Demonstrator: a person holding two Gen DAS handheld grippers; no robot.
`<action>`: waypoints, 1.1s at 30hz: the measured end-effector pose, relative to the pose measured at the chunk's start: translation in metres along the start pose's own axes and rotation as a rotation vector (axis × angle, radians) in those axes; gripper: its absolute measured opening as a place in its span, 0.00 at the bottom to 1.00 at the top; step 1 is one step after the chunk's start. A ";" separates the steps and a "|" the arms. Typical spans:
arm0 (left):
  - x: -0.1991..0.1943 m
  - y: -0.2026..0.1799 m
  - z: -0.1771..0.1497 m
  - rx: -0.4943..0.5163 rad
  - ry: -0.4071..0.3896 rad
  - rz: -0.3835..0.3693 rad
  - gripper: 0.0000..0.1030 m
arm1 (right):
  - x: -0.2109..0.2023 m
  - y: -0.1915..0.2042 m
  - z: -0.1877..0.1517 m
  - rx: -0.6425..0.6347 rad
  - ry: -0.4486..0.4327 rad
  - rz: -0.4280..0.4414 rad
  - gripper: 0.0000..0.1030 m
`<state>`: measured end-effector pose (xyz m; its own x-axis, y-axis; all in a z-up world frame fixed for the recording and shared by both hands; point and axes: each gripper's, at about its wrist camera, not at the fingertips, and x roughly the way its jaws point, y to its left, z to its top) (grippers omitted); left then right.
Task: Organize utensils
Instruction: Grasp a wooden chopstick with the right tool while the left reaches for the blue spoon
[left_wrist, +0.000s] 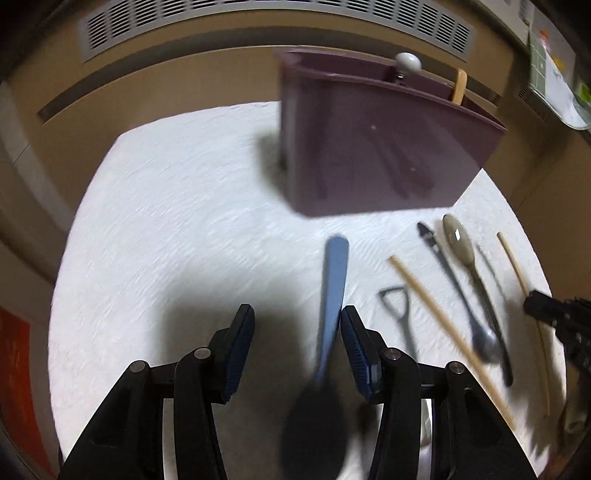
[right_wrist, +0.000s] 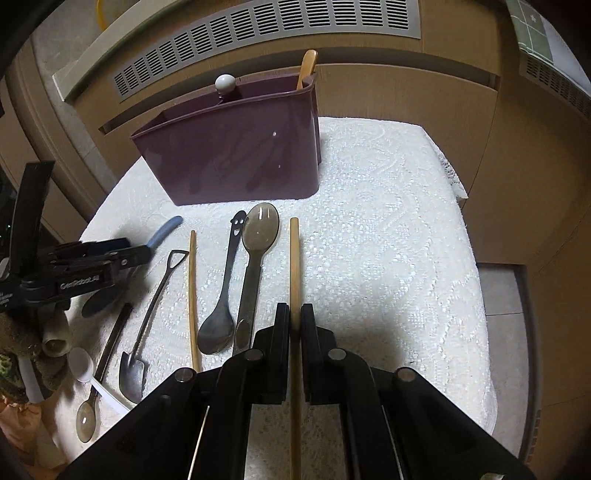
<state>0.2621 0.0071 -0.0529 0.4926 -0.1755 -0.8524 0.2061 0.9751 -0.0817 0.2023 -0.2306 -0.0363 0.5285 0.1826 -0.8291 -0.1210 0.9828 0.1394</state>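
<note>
Barely started I'd say; the purple caddy (right_wrist: 236, 147) only has two utensils in it so far, most are lying on the worktop (right_wrist: 388, 221); right gripper (right_wrist: 294, 317) is clamped on a wooden chopstick (right_wrist: 294, 258), left gripper (left_wrist: 297, 325) is spread wide around the blue spoon (left_wrist: 334, 291).

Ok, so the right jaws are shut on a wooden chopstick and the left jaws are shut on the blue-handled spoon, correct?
Not quite. The left gripper is open: the left wrist view shows its jaws spread wide, with the blue-handled spoon lying between them, near the right-hand one and not clamped. The rest holds: the right gripper is shut on a wooden chopstick, as the right wrist view shows.
</note>
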 end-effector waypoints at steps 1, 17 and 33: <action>-0.002 0.003 -0.006 -0.002 0.004 -0.005 0.48 | 0.000 0.000 0.000 0.002 0.002 0.001 0.05; -0.040 -0.006 -0.035 0.016 0.041 -0.205 0.48 | 0.003 0.002 0.001 0.006 0.014 0.022 0.05; 0.003 -0.022 0.011 0.079 0.013 -0.057 0.12 | 0.016 0.002 0.002 -0.055 0.034 0.019 0.06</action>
<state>0.2684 -0.0164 -0.0477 0.4673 -0.2286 -0.8540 0.3004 0.9496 -0.0898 0.2126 -0.2255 -0.0482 0.4970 0.1996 -0.8445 -0.1774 0.9760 0.1263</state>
